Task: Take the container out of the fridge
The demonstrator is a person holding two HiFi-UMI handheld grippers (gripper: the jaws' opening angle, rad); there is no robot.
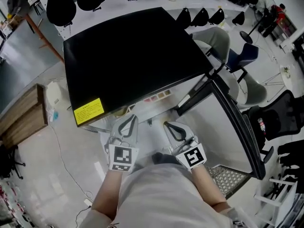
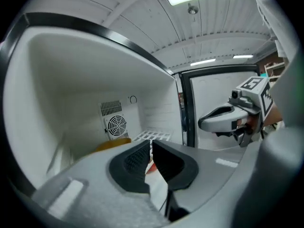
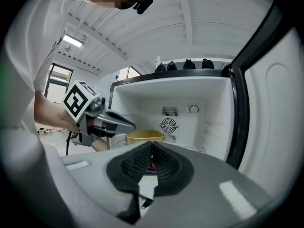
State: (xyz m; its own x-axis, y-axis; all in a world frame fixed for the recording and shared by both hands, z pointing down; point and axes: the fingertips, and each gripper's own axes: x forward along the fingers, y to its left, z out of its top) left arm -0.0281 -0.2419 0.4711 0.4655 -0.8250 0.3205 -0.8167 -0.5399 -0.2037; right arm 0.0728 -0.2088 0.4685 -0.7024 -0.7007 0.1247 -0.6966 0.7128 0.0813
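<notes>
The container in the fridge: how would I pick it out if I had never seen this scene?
Find the small black-topped fridge, its door swung open. Inside its white compartment, below and left of the round fan grille on the back wall, stands the round yellow container. Its yellow colour sets it apart from the white walls around it.

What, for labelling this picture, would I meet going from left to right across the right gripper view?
left gripper → container → fan → fridge door
</notes>
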